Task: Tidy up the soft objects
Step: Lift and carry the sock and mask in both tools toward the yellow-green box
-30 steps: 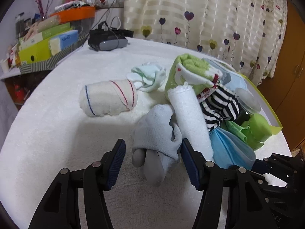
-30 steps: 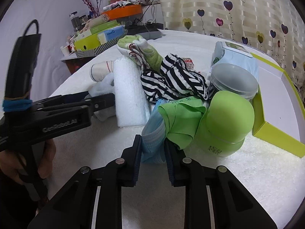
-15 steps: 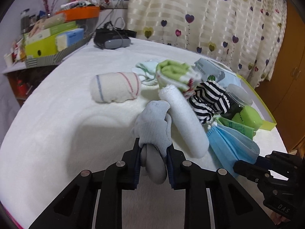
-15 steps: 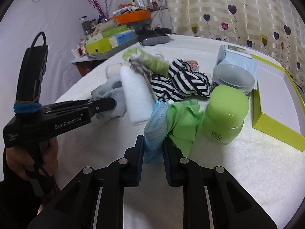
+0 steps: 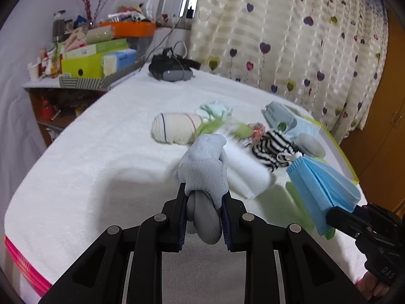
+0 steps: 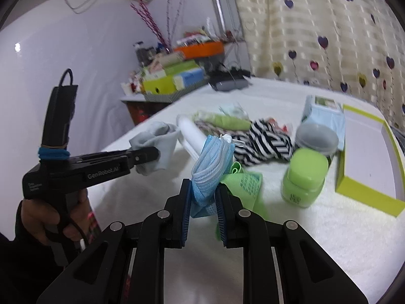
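My left gripper (image 5: 203,210) is shut on a grey sock (image 5: 205,167) and holds it above the white bed cover (image 5: 101,157). In the right wrist view the same gripper (image 6: 149,155) shows at the left with the sock (image 6: 157,139) hanging from it. My right gripper (image 6: 202,202) is shut on a folded blue face mask (image 6: 212,162), also lifted. A green cloth (image 6: 243,185) hangs beside the mask; I cannot tell if it is pinched too. In the left wrist view the mask (image 5: 321,185) sticks up from the right gripper (image 5: 339,215).
A white rolled towel (image 5: 243,169), a striped cloth (image 5: 273,149) and a cream roll (image 5: 174,126) lie on the bed. A green jar (image 6: 303,177), a grey-lidded tub (image 6: 316,134) and a yellow-green box (image 6: 367,195) stand at the right. A headset (image 5: 172,72) lies far back.
My left gripper closed on the grey sock and lifted it off the bed. My right gripper rose too, pulling the blue mask up out of the pile.
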A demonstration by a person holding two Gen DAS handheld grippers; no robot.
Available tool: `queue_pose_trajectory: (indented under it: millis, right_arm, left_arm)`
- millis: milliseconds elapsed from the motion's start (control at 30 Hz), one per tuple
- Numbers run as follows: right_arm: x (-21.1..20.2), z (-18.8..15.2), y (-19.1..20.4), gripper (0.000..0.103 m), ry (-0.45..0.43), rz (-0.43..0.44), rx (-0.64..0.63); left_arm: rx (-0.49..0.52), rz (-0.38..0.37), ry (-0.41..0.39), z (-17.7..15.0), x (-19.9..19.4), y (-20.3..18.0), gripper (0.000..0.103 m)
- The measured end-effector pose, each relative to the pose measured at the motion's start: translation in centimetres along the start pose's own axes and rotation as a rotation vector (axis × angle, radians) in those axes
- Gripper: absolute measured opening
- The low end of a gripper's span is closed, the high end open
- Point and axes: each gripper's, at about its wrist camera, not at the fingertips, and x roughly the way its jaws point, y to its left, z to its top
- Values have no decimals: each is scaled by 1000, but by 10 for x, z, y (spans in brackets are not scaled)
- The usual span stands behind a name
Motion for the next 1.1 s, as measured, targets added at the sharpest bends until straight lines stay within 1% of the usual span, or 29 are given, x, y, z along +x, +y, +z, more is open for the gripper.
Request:
queue_pose_trajectory:
  millis: [133,200,367,400,433,500,600,633,667,700,733,767,933,1033,1100]
  right_arm:
    - [-13,8,-1,20,-54,23,0]
    - [-15,10,-2,20,-65,29,3]
    - [-21,9,-6,20,-76,3,-9]
    - [-22,9,-4,20,-75,-5,-27]
    - [-21,7,-1,20,-63,-4,-53]
    - [-12,1,7,20,-9,6,-108]
    - [16,-15,7,20,131,4,-130]
    - [22,-21,7,23,164,-1,-129]
    - [24,-27,6,27,174,-11,-130]
    - [23,-29,5,31,174,-10,-126]
    - [21,-31,4,40,166,-5,-116]
    - [16,-31,4,46,150,0,-102]
    - [0,-26,12,47,81,-35,-117]
    - [2,-24,16,47,70,22,-108]
    - [7,-25,20,47,78,28,-120]
  left_arm:
    - [2,2,-19,2,-9,-2,22]
    - [1,1,-23,3,-11,-3,22]
    - [14,-13,-21,3,-11,-8,22]
    - [14,-15,-21,3,-11,-9,22]
    - [16,-15,-20,3,-10,-9,22]
    - [19,-16,-11,3,-7,-10,22]
    - [20,-16,0,-1,-5,-10,22]
    - [22,-15,4,-2,-5,-10,22]
    - [23,-14,6,-2,-4,-10,22]
    - [23,-11,7,-3,-4,-10,22]
    - [23,-8,8,-3,-4,-10,22]
    - [21,-6,9,-3,-4,-9,22]
    - [13,-2,15,-4,-3,-7,22]
    - [6,-1,18,-6,-3,-5,22]
    - [2,2,21,-7,-3,-3,22]
